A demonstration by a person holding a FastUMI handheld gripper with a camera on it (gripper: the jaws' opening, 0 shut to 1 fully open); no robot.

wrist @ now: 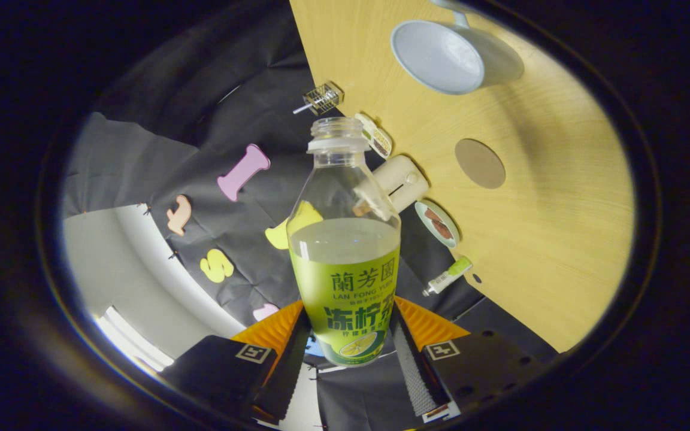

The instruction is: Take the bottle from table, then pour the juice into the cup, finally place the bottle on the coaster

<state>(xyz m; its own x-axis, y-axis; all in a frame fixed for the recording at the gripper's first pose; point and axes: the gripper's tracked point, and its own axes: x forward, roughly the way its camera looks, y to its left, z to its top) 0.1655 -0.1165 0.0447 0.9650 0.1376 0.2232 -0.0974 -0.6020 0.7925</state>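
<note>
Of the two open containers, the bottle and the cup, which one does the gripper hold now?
The bottle, cap off and part full of pale juice, is clamped between the gripper fingers. The grey cup stands apart on the wooden table, beyond the round coaster.

Gripper point(348, 335) camera, tilted sideways, faces table point(560, 239) (close by).

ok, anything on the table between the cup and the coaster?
No. In the gripper view, bare tabletop separates the cup from the coaster. The hand-held gripper is shut on the bottle.
</note>
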